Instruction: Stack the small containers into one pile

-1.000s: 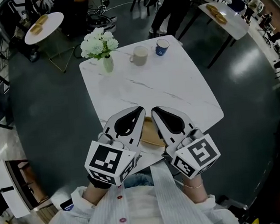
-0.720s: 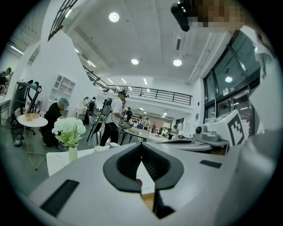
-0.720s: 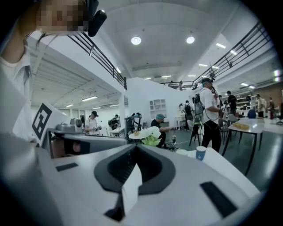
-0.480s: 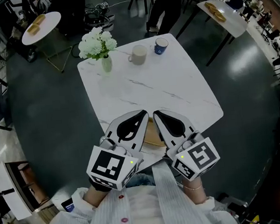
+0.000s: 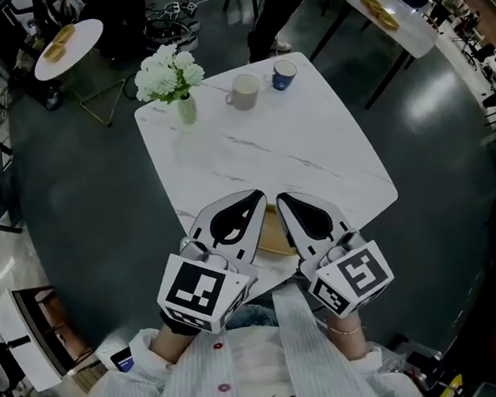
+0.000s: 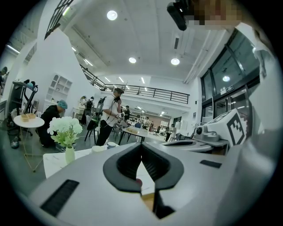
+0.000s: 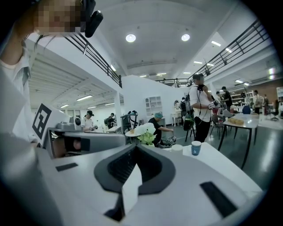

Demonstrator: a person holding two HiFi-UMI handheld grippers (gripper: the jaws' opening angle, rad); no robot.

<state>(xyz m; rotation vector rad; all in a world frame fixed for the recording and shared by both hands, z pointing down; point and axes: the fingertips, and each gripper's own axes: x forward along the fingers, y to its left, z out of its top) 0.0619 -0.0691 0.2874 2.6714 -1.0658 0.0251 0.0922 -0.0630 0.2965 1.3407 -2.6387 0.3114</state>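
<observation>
The left tool [image 5: 254, 194] and right tool [image 5: 281, 198] hang closed and empty over the near edge of the desk [image 5: 315, 165]. Far ahead of them, the white cup [image 5: 242, 90] and blue cup [image 5: 284, 74] stand apart by the far edge. A reach with jaws unopened could shove a cup off.

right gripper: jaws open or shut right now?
Shut. In its own view the right gripper has its jaw tips together, with nothing held between them.

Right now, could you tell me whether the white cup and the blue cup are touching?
Apart: the head view shows bare table between the white cup and the blue cup.
</observation>
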